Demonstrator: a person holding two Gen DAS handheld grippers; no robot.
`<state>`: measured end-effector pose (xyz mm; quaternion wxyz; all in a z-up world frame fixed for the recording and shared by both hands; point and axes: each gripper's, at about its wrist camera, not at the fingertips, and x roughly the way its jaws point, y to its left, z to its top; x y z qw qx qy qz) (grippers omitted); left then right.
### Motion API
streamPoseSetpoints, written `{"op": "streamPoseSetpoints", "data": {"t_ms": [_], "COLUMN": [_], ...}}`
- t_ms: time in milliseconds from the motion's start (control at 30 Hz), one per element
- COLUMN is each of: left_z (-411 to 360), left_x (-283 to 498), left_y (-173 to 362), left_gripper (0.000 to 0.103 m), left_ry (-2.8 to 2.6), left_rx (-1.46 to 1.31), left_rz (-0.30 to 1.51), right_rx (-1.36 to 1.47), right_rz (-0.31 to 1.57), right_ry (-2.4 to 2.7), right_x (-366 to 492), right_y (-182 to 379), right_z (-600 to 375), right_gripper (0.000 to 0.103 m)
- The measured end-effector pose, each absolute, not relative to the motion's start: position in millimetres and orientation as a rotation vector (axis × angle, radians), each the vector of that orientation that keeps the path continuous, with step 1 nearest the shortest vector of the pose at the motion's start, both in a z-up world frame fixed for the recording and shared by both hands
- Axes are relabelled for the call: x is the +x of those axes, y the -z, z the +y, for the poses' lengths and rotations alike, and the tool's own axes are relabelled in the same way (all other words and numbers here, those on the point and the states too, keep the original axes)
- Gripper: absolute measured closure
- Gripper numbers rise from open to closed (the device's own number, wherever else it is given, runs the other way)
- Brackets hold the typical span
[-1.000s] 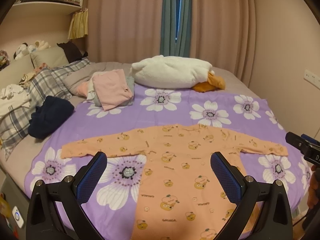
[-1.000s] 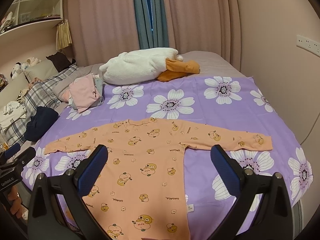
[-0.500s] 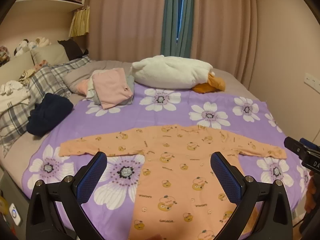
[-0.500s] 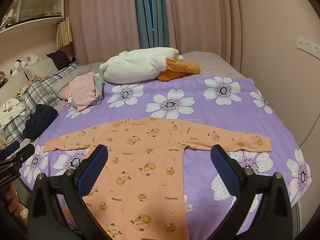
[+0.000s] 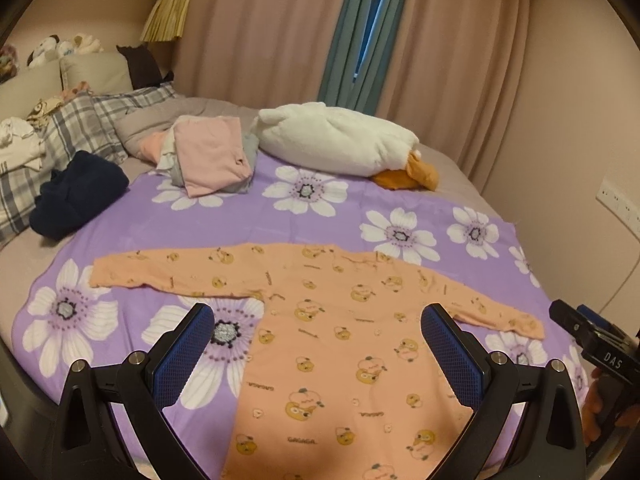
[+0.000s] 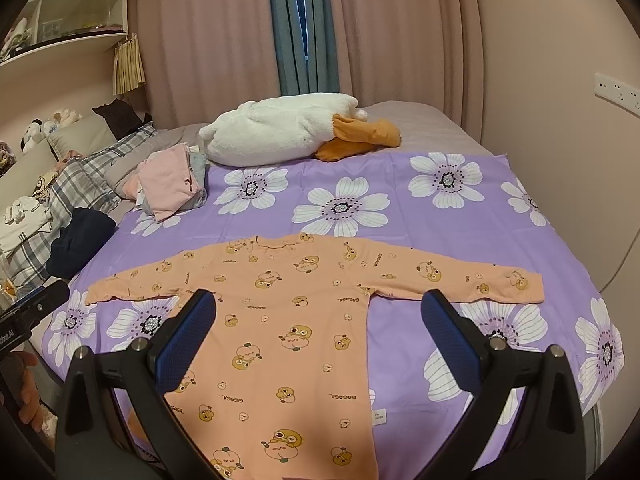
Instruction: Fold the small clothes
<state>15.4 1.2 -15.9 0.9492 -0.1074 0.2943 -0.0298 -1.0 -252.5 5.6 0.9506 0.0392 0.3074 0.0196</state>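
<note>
An orange baby garment (image 5: 332, 320) with a cartoon print lies flat on the purple flowered sheet (image 5: 328, 220), both long sleeves spread out sideways. It also shows in the right wrist view (image 6: 288, 320). My left gripper (image 5: 318, 344) is open and empty, held above the garment's body. My right gripper (image 6: 320, 328) is open and empty, above the garment's right side and the sheet beside it. Each gripper shows at the edge of the other's view, the right one (image 5: 592, 344) and the left one (image 6: 28, 316).
A stack of folded pink and grey clothes (image 5: 208, 156) lies at the back left. A white and orange goose plush (image 5: 340, 148) lies behind it. A dark blue garment (image 5: 76, 192) and plaid pillows (image 5: 80, 128) are at the left. The wall (image 6: 560, 160) is close on the right.
Both grippers have drawn back and risen a little, so the garment sits lower and farther in view. The garment has not moved. Both grippers stay open.
</note>
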Motion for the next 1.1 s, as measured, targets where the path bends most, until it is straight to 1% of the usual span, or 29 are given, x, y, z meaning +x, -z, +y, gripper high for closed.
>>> {"op": "streamPoseSetpoints", "data": {"t_ms": [233,500,667,1100], "left_z": [0.4,-0.6,1.8,2.8], "left_x": [13.7,15.1,15.3,15.3], "left_y": [15.1,16.3,16.8,16.1], "left_gripper": [0.001,0.001,0.001,0.001], "left_ry": [0.019,-0.030,-0.007,-0.040], "left_rx": [-0.183,-0.136,-0.158,-0.145], "left_rz": [0.582,0.572,0.575,0.573], "right_rx": [0.069,-0.008,0.019,0.023], "right_rz": [0.618,0.538,0.561,0.553], "right_ry": [-0.025,0.009,-0.016,0.021], "right_x": [0.1,-5.3,-1.9,-3.0], "right_y": [-5.8,-10.0,-10.7,-9.4], "right_z": [-251.8,-245.4,-248.1,-245.0], "right_gripper": [0.000,0.000,0.000,0.002]}}
